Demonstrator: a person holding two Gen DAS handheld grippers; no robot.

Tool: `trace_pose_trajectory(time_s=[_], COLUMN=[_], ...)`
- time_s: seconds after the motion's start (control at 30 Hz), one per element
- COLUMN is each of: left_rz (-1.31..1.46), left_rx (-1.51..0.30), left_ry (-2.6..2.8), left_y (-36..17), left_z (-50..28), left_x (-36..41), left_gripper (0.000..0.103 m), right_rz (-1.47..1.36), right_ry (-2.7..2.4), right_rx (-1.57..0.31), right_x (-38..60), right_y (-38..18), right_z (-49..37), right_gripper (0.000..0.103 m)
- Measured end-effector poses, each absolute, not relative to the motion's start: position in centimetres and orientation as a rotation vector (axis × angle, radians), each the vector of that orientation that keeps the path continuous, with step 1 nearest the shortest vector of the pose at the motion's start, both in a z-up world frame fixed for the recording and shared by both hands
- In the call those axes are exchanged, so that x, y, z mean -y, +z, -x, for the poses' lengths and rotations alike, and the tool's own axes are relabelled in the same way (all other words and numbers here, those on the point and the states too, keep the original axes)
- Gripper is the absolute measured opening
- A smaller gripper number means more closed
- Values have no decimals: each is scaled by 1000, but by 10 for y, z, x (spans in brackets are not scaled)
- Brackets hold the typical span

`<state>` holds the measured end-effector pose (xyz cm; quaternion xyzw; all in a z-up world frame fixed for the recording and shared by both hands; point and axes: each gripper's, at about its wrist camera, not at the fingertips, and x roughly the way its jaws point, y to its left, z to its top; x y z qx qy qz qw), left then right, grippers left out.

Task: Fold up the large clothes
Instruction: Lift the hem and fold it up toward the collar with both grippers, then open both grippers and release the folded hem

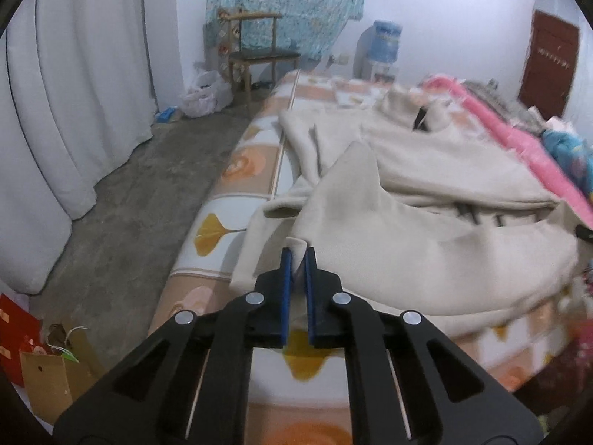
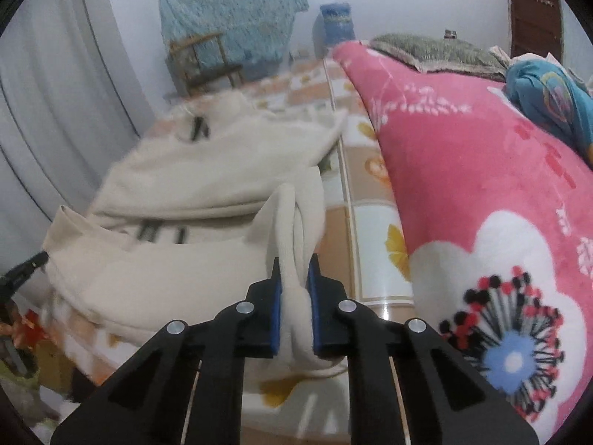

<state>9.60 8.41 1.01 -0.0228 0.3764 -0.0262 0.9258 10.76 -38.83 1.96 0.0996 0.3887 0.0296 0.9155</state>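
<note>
The left tongs sit at six o'clock in the picture. Their blue pads are pinched tight on a thin edge of the cream coat. The coat lies in soft bumps on the bed, out toward three o'clock. The bed cover has orange leaf shapes on it. A pink blanket runs along the bed at two o'clock. At twelve o'clock a wooden chair stands by the wall, with a blue patterned cloth hanging behind it. A water bottle stands at one o'clock. White curtains hang at nine o'clock. Paper bags sit on the floor at eight o'clock.
</note>
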Motion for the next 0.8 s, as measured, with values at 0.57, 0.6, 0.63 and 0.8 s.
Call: trace_pose_trajectory(time_s=[0.57, 0.6, 0.63, 0.8], left_rz=[278, 259, 237, 208], left_rx=[-903, -878, -854, -797], left_ry=[-110, -75, -47, -180], left_y=[-23, -18, -13, 5], left_z=[-43, -42, -40, -42], left_x=[-138, -141, -143, -115], left_gripper=[19, 18, 16, 17], right_rz=[-286, -280, -279, -272], right_ry=[13, -34, -67, 10], right_rx=[-877, -854, -839, -823], right_x=[420, 424, 427, 407], right_y=[-1, 6, 10, 20], right_z=[-73, -69, -66, -60], right_gripper=[34, 39, 42, 50])
